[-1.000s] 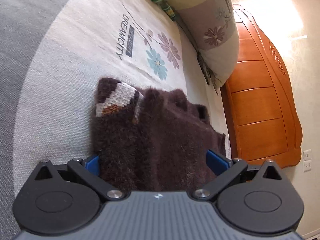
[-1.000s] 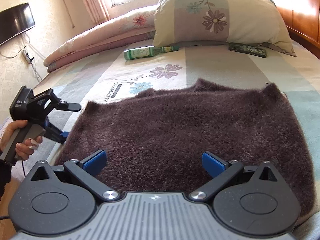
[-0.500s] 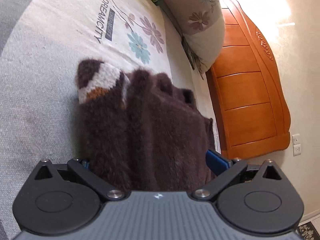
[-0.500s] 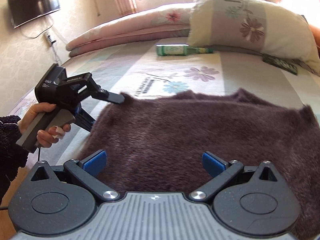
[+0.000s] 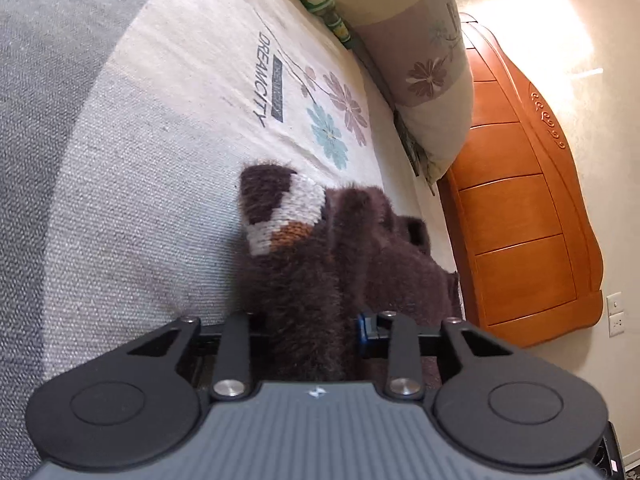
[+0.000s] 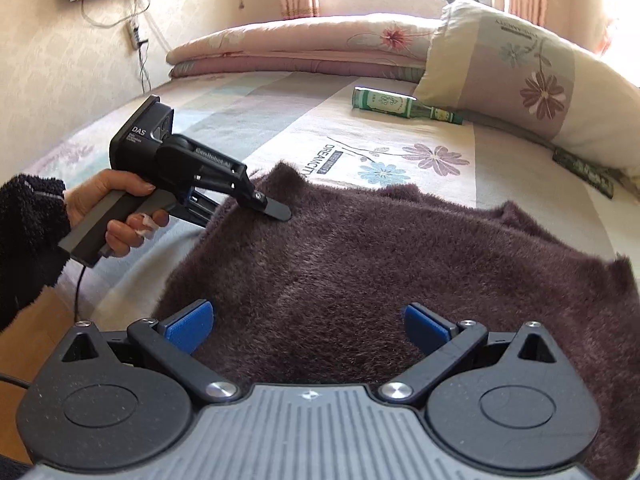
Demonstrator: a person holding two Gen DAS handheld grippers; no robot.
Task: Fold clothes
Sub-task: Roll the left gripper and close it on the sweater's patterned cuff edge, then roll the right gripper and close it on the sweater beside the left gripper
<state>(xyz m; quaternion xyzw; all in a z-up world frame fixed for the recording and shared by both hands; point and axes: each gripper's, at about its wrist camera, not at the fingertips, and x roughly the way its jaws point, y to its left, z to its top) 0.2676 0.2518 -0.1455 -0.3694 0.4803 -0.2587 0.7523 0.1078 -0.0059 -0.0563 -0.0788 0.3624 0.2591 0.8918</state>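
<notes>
L gripper [image 5: 306, 326] fingers clamp sweater [image 6: 400, 264] edge — R gripper [image 6: 308, 322] fingers wide apart, empty.

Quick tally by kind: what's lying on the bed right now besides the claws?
Sweater: 1
Green bottle: 1
Pillow: 1
Folded quilt: 1
Dark flat packet by the pillow: 1
Total: 5

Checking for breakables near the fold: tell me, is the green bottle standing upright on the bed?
No, the green bottle lies on its side on the bed, next to the pillow.
</notes>
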